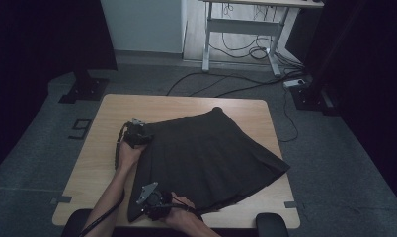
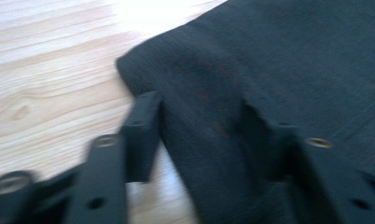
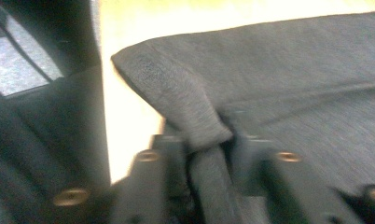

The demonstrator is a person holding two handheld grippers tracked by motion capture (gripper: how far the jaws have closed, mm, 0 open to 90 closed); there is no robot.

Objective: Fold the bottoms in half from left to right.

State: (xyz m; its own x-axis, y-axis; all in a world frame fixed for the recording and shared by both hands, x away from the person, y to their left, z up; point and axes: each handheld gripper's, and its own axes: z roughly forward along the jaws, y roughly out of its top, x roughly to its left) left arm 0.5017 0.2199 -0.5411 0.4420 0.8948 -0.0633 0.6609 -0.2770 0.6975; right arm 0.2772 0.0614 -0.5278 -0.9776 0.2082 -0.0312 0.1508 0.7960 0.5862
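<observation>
At the left of the high view, the person's left hand (image 1: 127,157) holds the left claw (image 1: 136,134) at the far-left corner of a dark pleated skirt (image 1: 211,153). The skirt lies flat on the wooden worktop (image 1: 186,104), spread over its middle and right part, with the narrow waist side toward the left and the wide hem toward the right, where one corner of the hem reaches the right edge of the worktop.

In the left gripper view the left claw (image 2: 202,126) is wide open. One jaw stands on the bare wood just beside the edge of the skirt (image 2: 293,60), the other jaw is over the cloth, so the corner of the fabric lies between them and is not pinched. This picture is somewhat blurred.

Nearer to the person, at the bottom of the high view, the right hand (image 1: 179,210) holds the right claw (image 1: 148,197) at the near-left corner of the skirt, close to the near edge of the worktop.

In the right gripper view the right claw (image 3: 209,144) is narrow and closed on a fold of the skirt (image 3: 293,84). The grey cloth is bunched and lifted a little between the jaws, and the rest of it lies flat behind.

Beyond the worktop, on the grey floor (image 1: 335,163), black cables (image 1: 246,84) run toward a white desk frame (image 1: 241,24).
</observation>
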